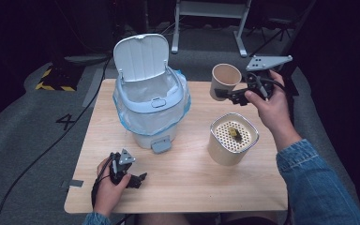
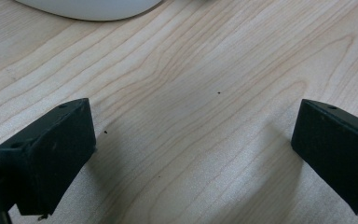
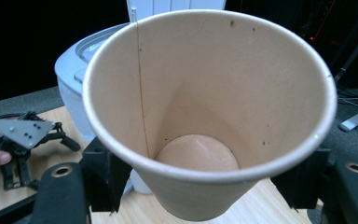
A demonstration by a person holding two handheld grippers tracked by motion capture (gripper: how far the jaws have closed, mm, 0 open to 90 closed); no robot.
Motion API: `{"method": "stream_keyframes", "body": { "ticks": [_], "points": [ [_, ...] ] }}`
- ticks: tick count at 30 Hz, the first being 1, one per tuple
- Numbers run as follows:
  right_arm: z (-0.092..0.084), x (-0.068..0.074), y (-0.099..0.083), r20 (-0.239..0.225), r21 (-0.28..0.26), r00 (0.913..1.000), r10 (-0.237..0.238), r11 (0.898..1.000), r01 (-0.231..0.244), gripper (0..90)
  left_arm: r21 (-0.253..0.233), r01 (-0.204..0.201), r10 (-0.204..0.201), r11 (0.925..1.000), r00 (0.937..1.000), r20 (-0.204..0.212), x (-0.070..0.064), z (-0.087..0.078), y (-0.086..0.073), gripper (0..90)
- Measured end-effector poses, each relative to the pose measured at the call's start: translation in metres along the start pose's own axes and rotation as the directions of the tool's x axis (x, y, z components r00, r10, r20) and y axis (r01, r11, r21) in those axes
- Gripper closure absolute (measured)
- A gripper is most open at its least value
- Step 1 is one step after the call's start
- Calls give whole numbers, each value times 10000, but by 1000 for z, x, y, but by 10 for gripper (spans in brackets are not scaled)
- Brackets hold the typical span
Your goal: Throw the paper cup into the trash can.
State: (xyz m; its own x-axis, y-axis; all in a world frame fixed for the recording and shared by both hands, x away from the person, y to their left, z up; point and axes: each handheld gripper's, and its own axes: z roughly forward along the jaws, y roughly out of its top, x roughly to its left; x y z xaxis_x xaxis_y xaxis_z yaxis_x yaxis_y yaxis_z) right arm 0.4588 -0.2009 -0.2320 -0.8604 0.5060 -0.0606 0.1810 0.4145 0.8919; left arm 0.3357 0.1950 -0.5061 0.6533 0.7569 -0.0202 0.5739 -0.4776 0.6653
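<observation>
Since the right gripper (image 1: 228,95) pinches the cup (image 1: 225,80) low at upper right, it could tip out; the left gripper (image 1: 138,180) sits wide open.

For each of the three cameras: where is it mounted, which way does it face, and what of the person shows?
High view: above the person's side, looking forward and down on the light wooden table; forearms and both hands show.
Left gripper view: on the left gripper, facing bare tabletop between open black jaws.
Right gripper view: on the right gripper, looking into the tan paper cup it grips.
Shared: high and right gripper views show the white lidded bin.
</observation>
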Motion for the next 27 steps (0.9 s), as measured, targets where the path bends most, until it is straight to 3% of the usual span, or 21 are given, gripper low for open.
{"method": "stream_keyframes", "body": {
  "ticks": [11,17,27],
  "points": [
    [47,13,42,-190,-58,9997,-180,9998,179,303,40,-36,36,10000,10000,5,1,3,3,1],
    [68,16,58,-369,-265,9993,54,9996,-64,303,34,-26,26,10000,10000,1,1,3,3,1],
    [99,19,65,-673,-463,9976,181,9987,-213,300,38,-18,17,10000,10000,6,1,3,3,1]
  ]
}}
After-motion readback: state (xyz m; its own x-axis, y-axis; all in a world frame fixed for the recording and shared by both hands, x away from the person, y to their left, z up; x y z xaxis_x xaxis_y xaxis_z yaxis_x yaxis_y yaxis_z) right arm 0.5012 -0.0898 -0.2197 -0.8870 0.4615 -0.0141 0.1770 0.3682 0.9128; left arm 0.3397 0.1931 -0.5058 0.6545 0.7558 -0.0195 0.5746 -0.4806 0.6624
